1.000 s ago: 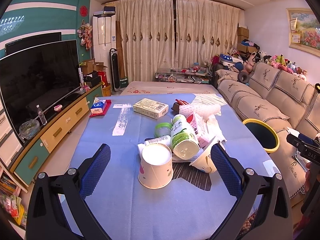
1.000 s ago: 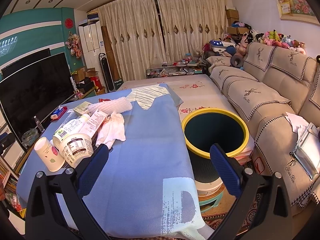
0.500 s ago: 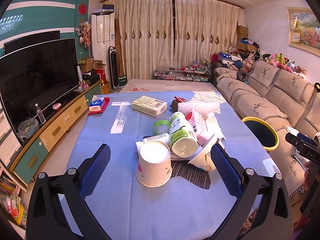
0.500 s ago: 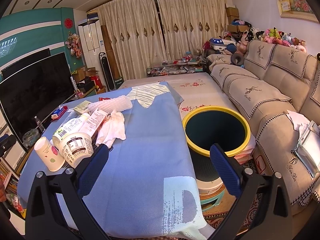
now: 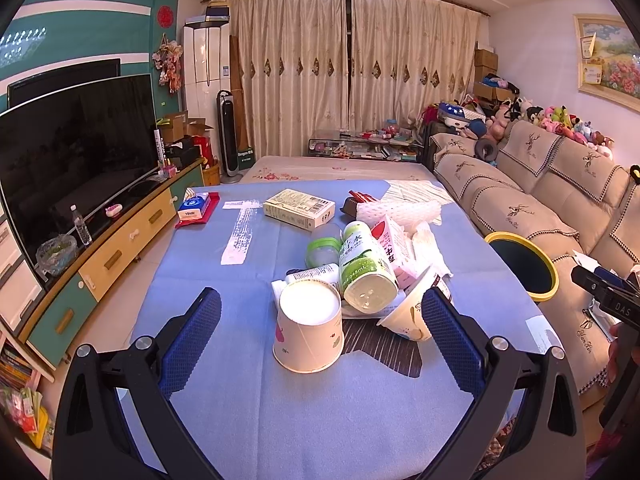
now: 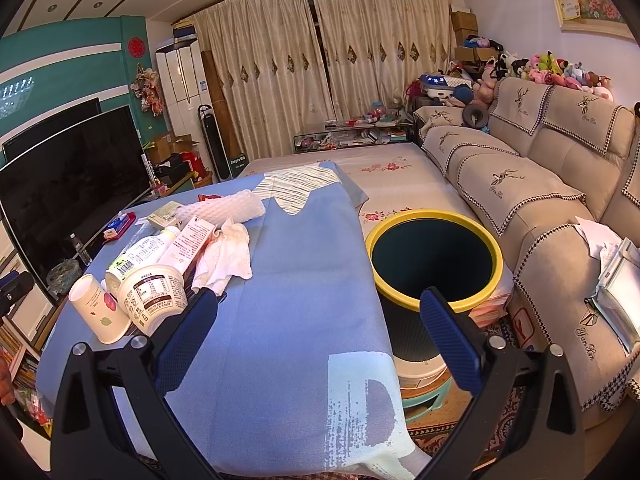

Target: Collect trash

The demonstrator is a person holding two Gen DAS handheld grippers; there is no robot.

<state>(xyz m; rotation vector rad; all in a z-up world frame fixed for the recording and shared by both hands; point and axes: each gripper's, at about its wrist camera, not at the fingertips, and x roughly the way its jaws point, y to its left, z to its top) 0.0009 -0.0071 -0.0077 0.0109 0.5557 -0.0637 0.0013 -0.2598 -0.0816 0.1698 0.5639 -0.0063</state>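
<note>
A heap of trash lies on the blue tablecloth [image 5: 256,396]: an upside-down paper cup [image 5: 308,326], a green-labelled bottle [image 5: 366,268] on its side, a tipped yoghurt tub [image 5: 408,314], a red-and-white carton [image 5: 394,248], crumpled tissue [image 5: 430,246] and white foam wrap [image 5: 398,212]. My left gripper [image 5: 320,322] hovers open just short of the paper cup, its fingers either side of the heap. My right gripper [image 6: 320,322] is open and empty over the table's right edge, with the yellow-rimmed bin [image 6: 434,258] just beyond its right finger. The same heap shows at left, with the paper cup [image 6: 98,308] and tub [image 6: 154,294].
A flat cardboard box [image 5: 298,208] and a tissue pack [image 5: 194,208] lie farther back on the table. A TV [image 5: 76,148] on a low cabinet runs along the left. A beige sofa [image 6: 556,184] stands right of the bin, with papers [image 6: 616,276] on its arm.
The left gripper has edged forward and slightly lower toward the paper cup. The right gripper has crept a little closer to the bin. Both stay open.
</note>
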